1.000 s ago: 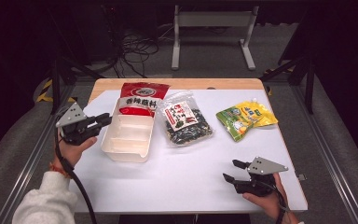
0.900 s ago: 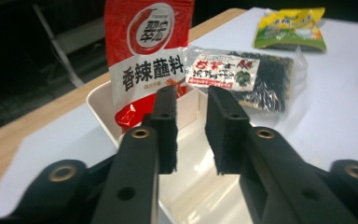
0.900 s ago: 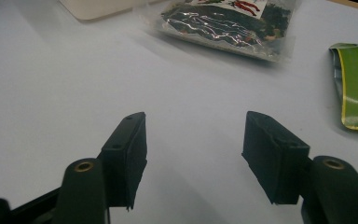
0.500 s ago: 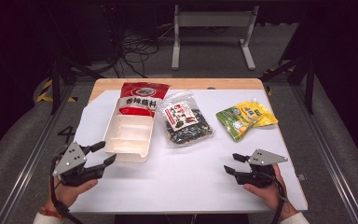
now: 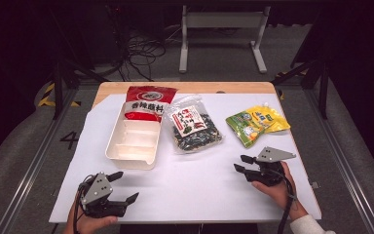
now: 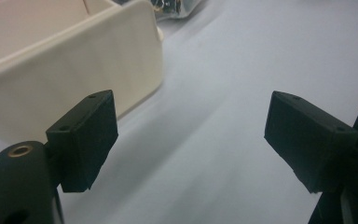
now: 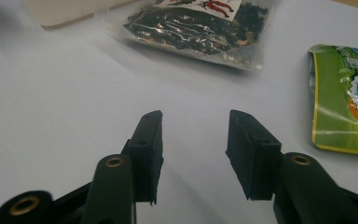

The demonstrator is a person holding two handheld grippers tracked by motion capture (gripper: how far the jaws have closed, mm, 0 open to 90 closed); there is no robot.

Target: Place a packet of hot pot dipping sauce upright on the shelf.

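White sheeting covers the wooden table [image 5: 233,87], and on it lies a cream plastic tray with three compartments [image 5: 133,143], its long axis running from the person's side toward the far edge, tilted slightly to the right at the far end. Its far short end touches or overlaps a red snack bag with white lettering [image 5: 148,102]. Just right of the tray lies a clear packet of dark dried food with a red-and-white label [image 5: 193,129], and well right of that a green and yellow pouch [image 5: 256,123] lies slanted, its yellow end pointing away to the right. The left gripper [image 5: 125,187] rests low at the near left of the sheet, jaws spread wide and holding nothing, aimed toward the right; in the left gripper view the tray's near corner [image 6: 74,70] sits just beyond its left jaw, apart from it. The right gripper [image 5: 240,163] is held at the near right, pointing left, jaws parted moderately and empty; the right gripper view shows the clear packet [image 7: 196,28] ahead and the green pouch [image 7: 345,102] to the right.
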